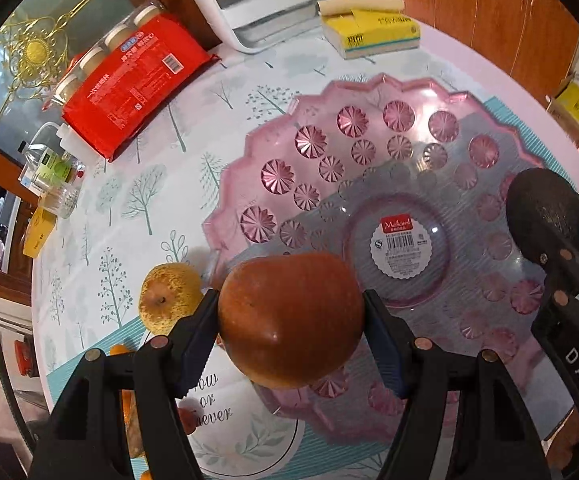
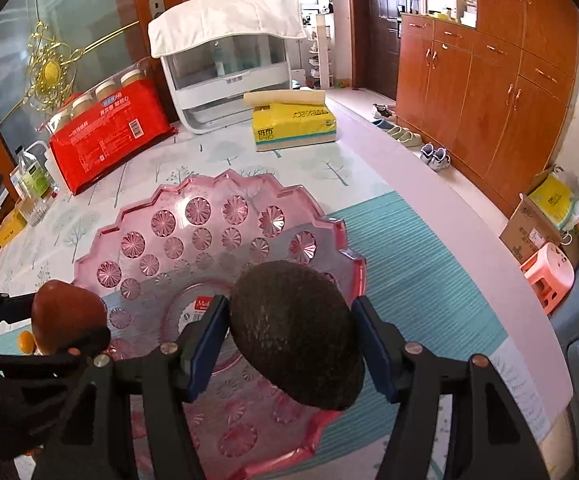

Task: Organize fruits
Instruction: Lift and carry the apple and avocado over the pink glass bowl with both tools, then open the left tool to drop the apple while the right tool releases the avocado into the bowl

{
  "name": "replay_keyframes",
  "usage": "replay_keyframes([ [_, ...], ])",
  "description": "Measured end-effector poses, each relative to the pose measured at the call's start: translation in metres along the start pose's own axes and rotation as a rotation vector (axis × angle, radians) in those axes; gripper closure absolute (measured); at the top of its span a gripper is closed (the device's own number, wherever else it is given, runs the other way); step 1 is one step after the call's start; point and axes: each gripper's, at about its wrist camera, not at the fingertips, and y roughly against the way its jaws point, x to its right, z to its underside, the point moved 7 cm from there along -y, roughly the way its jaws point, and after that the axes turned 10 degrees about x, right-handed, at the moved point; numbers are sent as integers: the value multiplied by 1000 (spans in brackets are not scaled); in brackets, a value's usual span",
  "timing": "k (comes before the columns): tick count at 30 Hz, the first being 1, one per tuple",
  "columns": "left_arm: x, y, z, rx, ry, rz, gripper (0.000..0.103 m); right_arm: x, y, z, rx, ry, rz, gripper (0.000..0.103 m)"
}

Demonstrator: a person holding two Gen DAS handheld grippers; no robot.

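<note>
We are clamping a red fruit [image 1: 291, 318] in the left gripper [image 1: 291, 320] and an avocado [image 2: 295, 332] in the right gripper [image 2: 289, 340], both over the pink bowl [image 2: 149, 208], ready to drop in.

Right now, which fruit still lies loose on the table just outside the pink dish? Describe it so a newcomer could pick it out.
Find the scalloped pink dish on the tree-print tablecloth. Just off its left rim in the left wrist view lies a yellow pear, speckled brown. Unlike the red-brown fruit in the left tool and the dark avocado in the right tool, no tool holds it.
</note>
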Motion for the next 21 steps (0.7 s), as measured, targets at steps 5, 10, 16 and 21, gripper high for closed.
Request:
replay_keyframes([
  [5, 3, -9, 1, -24, -10, -10, 35, -3, -13, 8, -45, 14, -21, 46],
  [10, 3, -21, 5, -78, 14, 10, 34, -19, -8, 5, -16, 69, -55, 46],
  [16, 8, -17, 1, -45, -35, -21, 14, -15, -13, 8, -32, 83, -14, 44],
  [21, 9, -11, -3, -33, -42, -27, 10, -3, -17, 8, -54, 35, -10, 39],
])
